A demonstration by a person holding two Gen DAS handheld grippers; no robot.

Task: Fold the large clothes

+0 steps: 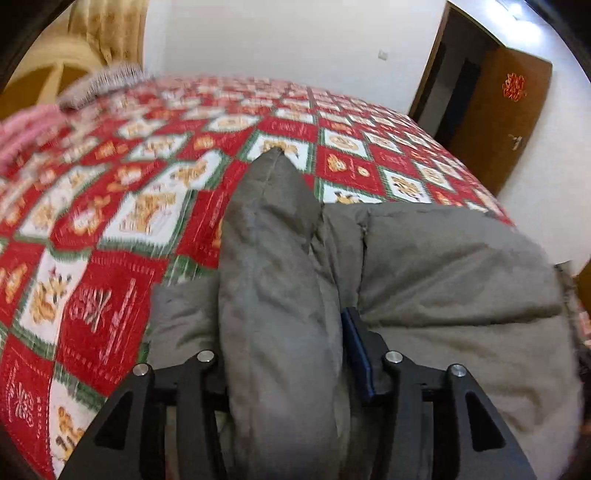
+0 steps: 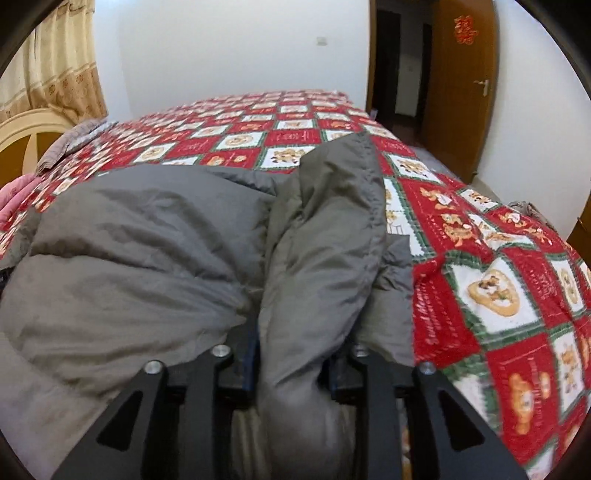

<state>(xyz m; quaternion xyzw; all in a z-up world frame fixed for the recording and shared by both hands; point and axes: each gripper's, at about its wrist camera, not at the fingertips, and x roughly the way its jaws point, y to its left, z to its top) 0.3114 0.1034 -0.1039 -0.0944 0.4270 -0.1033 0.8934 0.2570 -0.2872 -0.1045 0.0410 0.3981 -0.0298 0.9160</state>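
Left tongs: spread, angled down at the bed; a thick roll of the grey padded coat lies between the fingers; the blue pad of one finger stands just off the cloth, the other finger is hidden by it.
Right tongs: spread, also angled down; a puffy fold of the grey padded coat fills the gap; whether the pads press on it I cannot tell.
Grey padded coat: bunched on the near edge of the bed, one fold running away from each pair of tongs toward the far edge, its bulk lying between the two.
Bed: covered by a red, white and green checked spread with bear pictures; its script is too blurred to read.
Pink cloth: at the bed's left edge, near a grey fringed cloth.
Door: brown, open, carrying a red paper ornament whose writing I cannot read.
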